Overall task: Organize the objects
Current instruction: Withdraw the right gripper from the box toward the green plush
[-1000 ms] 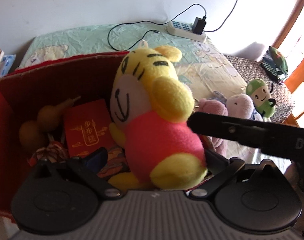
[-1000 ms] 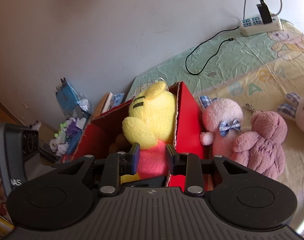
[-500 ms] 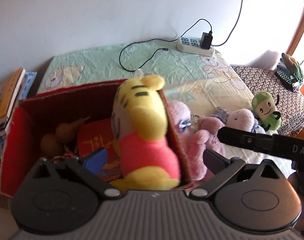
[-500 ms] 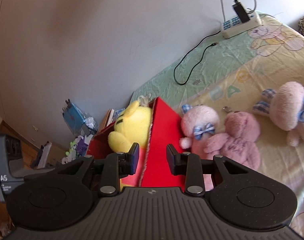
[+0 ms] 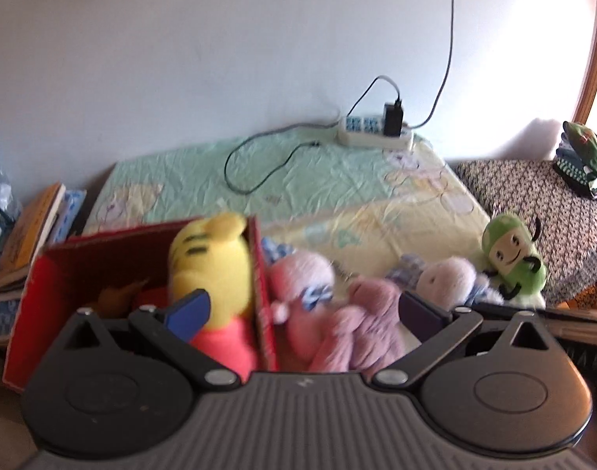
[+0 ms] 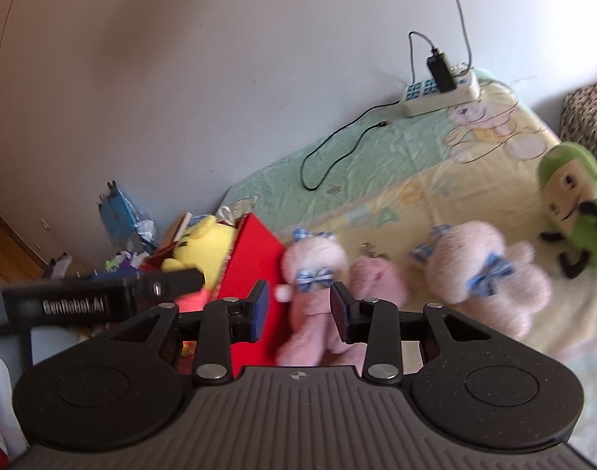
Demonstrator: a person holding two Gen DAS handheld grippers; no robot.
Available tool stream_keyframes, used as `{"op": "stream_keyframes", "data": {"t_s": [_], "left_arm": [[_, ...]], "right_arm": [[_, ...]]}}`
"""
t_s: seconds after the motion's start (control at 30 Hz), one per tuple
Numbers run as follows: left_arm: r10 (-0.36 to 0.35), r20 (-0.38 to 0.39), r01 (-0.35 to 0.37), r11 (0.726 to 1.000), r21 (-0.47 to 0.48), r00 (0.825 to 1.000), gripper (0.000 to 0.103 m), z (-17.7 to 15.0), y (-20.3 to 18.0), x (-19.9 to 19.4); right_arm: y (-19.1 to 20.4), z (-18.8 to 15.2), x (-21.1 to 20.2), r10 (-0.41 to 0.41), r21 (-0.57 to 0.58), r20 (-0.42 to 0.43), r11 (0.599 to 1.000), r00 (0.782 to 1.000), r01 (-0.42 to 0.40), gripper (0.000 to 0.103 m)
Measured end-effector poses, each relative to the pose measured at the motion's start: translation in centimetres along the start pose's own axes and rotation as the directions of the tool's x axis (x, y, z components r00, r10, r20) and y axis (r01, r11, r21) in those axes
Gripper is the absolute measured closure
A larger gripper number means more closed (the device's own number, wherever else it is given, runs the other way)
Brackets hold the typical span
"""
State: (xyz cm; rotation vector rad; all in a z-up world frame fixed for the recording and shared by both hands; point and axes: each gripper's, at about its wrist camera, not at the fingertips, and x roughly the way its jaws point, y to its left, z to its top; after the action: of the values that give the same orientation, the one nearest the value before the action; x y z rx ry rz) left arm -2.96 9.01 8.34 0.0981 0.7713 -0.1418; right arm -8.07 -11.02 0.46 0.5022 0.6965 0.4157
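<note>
Next pick: soft pink plush bear with blue bow (image 6: 312, 274)
Light, compressible; pinch its torso. Right claw (image 6: 296, 313) spread, empty; left claw (image 5: 298, 313) spread wide

A pale wall (image 5: 220, 58) backs the sheeted bed (image 5: 337, 180), sunlit from the right.

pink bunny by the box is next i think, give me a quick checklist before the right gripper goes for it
1. Right gripper open and empty: ok, fingers apart with nothing between them.
2. Left gripper clear of the yellow tiger plush: ok, open wide and empty.
3. Tiger inside the red box: ok, standing against its right wall.
4. Pink bunny lined up: ok, it lies straight ahead between the right fingers, beside the box wall.
5. Neighbours clear of it: not ok, the mauve bear lies right against it.
6. Room left in the box: cannot tell, the floor is mostly hidden.
</note>
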Motion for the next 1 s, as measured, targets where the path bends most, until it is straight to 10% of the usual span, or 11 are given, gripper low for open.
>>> {"op": "stream_keyframes", "data": {"t_s": [1.0], "left_arm": [[0.079,-0.079,-0.071,0.993,0.099,0.994,0.003,1.6,-13.7,4.8]], "right_arm": [[-8.3,0.3,-8.9,-0.127,0.020,0.034,0.992,0.991,0.126,0.063]]}}
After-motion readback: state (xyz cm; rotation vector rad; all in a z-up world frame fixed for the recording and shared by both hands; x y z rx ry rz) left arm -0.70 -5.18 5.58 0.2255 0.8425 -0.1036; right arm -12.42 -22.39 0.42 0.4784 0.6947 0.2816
